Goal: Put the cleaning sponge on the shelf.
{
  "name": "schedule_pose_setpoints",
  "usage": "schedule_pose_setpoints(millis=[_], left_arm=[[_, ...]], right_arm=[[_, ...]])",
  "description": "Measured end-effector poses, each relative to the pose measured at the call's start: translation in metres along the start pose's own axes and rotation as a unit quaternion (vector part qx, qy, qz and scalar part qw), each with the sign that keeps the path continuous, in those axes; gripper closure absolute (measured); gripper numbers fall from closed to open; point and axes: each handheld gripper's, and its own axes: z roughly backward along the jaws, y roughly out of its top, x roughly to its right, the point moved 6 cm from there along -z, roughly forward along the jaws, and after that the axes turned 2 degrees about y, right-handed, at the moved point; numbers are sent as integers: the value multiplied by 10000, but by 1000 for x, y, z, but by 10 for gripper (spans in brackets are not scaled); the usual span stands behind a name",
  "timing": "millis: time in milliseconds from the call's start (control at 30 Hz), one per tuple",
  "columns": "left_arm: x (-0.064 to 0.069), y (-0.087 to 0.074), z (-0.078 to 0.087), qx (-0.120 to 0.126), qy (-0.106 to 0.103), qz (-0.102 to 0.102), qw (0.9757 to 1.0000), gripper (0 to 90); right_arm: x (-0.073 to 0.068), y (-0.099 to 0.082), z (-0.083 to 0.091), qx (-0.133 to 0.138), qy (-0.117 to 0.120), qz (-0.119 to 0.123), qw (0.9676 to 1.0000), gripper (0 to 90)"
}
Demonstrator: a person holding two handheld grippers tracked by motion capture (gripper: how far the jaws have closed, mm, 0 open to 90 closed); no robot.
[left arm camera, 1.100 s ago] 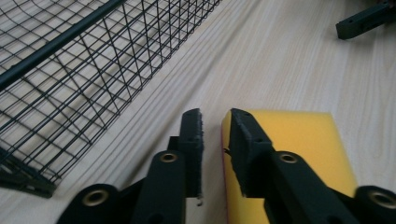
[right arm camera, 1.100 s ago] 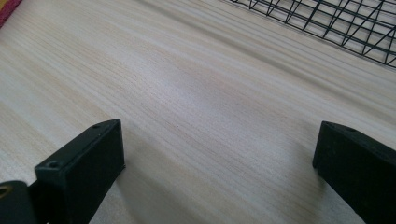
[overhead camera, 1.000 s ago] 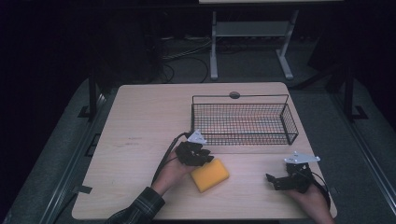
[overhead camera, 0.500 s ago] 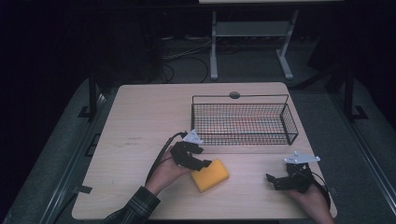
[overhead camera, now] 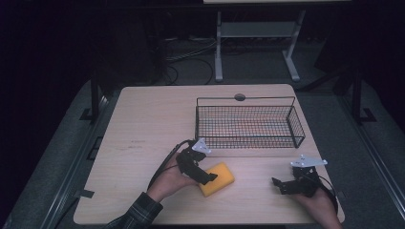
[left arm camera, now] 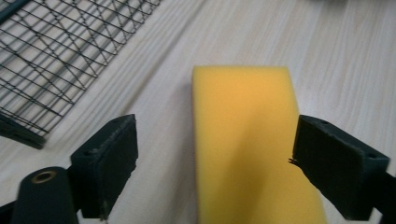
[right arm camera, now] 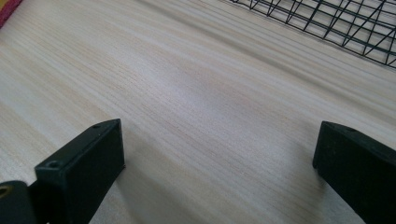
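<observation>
Yellow sponge (overhead camera: 218, 178) lies flat on the wooden bench (overhead camera: 153, 124), near edge, a bit left of centre, just near of the black wire basket (overhead camera: 248, 125), which sits mid-right twd the far side. Sponge and basket apart, bare wood btwn them.

Left tongs (overhead camera: 210, 177) sit over the sponge's left end in the high view, hand (overhead camera: 167, 180) behind them, cable trailing off to the left. Left gripper view: tongs (left arm camera: 215, 163) wide apart, jaws have just been opening; sponge (left arm camera: 247, 140) is btwn them. Clear gap of wood on the left jaw's side; right jaw is right at the sponge's edge, can't tell if it touches. No squeeze on the foam, so not gripped.

Right tongs (overhead camera: 278, 185) rest at the near right of the bench, well apart from the sponge, pointing left. Right gripper view: tongs (right arm camera: 219, 158) spread wide w/ bare wood btwn them, holding nothing; basket mesh (right arm camera: 327, 23) at the far right corner.
</observation>
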Motion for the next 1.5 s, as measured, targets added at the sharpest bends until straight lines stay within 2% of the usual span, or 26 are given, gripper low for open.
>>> schedule_pose_setpoints(millis=[67, 133, 167, 267, 300, 400, 433, 467, 500, 600, 633, 800, 867, 1033, 1233, 1500], left_arm=[[2, 0, -1, 14, -21, 38, 10000, 130], [5, 1, -2, -28, -37, 1, 10000, 129], [6, 0, -3, -105, -58, -82, 9999, 129], [11, 0, -7, -161, -86, -80, 9998, 102], [11, 0, -7, -240, -97, -154, 9995, 102], [14, 1, -11, -196, -68, -96, 9997, 99], [14, 0, -12, -264, -85, -173, 9995, 99], [15, 1, -13, -250, -84, -141, 9996, 99], [17, 1, -15, -309, -85, -223, 9992, 99], [20, 1, -19, -384, -81, -293, 9988, 99], [20, 1, -20, -432, -78, -358, 9984, 99], [22, 1, -27, -521, -24, -417, 9978, 99], [23, 1, -29, -498, -21, -376, 9981, 99], [23, -3, -34, -654, 51, -474, 9967, 100], [23, -4, -37, -666, 64, -480, 9966, 139], [23, -6, -40, -726, 89, -492, 9961, 141]], right_arm=[[0, 0, 0, -1, -1, 0, 10000, 13], [0, 0, 0, 1, -1, 3, 10000, 13], [0, 0, 0, 1, 0, 2, 10000, 13], [0, 0, 0, 0, 1, 4, 10000, 13], [0, 0, 0, 1, 0, 4, 10000, 13], [0, 0, 0, 1, 1, 6, 10000, 13], [0, 0, 0, 1, 2, 6, 10000, 13], [0, 0, 0, 1, 2, 7, 10000, 13], [0, 0, 0, 1, 2, 6, 10000, 13], [0, 0, 0, -1, 2, 6, 10000, 13], [0, 0, 0, 1, 2, 8, 10000, 13], [0, 0, 0, 0, 2, 8, 10000, 13], [0, 0, 0, 1, 3, 8, 10000, 13], [0, 0, 0, 0, 2, 9, 10000, 13], [0, 0, 0, 0, 2, 5, 10000, 13], [0, 0, 0, 0, 2, 7, 10000, 13]])
